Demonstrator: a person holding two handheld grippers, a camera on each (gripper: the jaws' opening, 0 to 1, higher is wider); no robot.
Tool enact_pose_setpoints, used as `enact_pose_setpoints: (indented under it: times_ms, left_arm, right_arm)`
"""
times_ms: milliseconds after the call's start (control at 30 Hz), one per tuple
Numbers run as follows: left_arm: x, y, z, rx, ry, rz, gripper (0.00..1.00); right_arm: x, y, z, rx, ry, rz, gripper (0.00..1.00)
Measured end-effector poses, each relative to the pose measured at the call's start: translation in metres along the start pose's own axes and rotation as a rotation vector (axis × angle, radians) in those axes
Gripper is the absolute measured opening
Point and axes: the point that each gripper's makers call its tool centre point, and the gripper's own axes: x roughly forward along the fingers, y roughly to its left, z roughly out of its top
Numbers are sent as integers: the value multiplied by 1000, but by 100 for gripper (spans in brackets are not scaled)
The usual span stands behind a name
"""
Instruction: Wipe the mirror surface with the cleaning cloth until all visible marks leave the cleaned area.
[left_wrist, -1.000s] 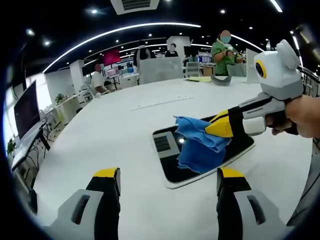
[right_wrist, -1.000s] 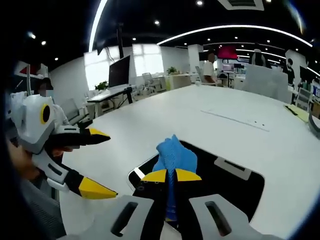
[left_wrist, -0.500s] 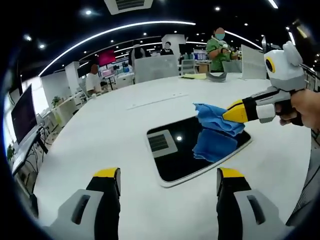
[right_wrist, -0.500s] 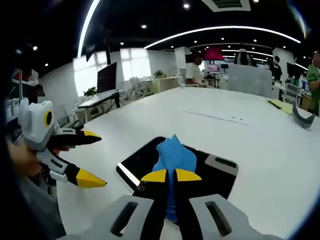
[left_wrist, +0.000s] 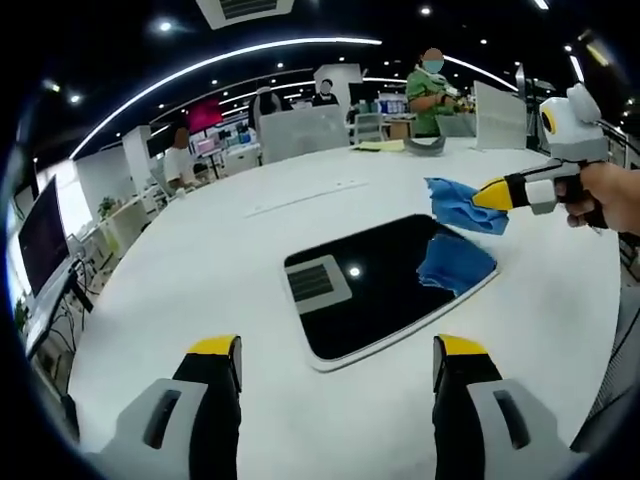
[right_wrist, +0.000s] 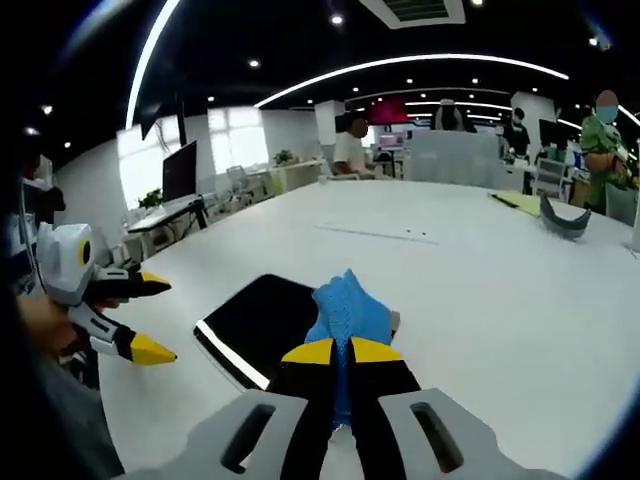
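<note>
A dark rectangular mirror (left_wrist: 385, 282) lies flat on the white table (left_wrist: 200, 270); it reflects ceiling lights and the cloth. The blue cleaning cloth (left_wrist: 458, 206) hangs above the mirror's far right corner, with my right gripper (left_wrist: 492, 193) shut on it. In the right gripper view the cloth (right_wrist: 348, 310) bunches up just past that gripper's closed yellow tips (right_wrist: 342, 351), and the mirror (right_wrist: 256, 320) lies to the left. My left gripper (left_wrist: 338, 350) stands open over the table just short of the mirror's near edge, nothing between its jaws; it also appears at the left (right_wrist: 140, 315) of the right gripper view.
A grey curved object (left_wrist: 427, 147) and yellow sheets (left_wrist: 380, 146) lie at the table's far side. People stand and sit around desks beyond it. A monitor (left_wrist: 45, 220) stands on a desk at the left. White tabletop surrounds the mirror on all sides.
My right gripper has carried the cloth from the mirror's middle to its far right corner, lifting it off the glass. The left gripper has stayed open.
</note>
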Motion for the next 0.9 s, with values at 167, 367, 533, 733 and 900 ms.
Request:
enact_pose_setpoints:
  times_ms: [167,367,533,733,900]
  left_arm:
    - [0,0,-1,-1,4,-2,78]
    - [1,0,-3,-2,10,-4,78]
    - [2,-1,-4,1,16,-9,78]
    - [2,0,-6,-2,18,-7,77]
    - [2,1,-7,-6,21,-4,76]
  right_arm:
    - [-9,-28,-8,-2,16,-54,0]
    - [-26,-76,-21,8,47,-161,0]
    - [-26,-100,-32,22,77,-231,0]
    - [-16,-107,-47,7,139,-284,1]
    - [-10,-100,-48,49,120,-253,9]
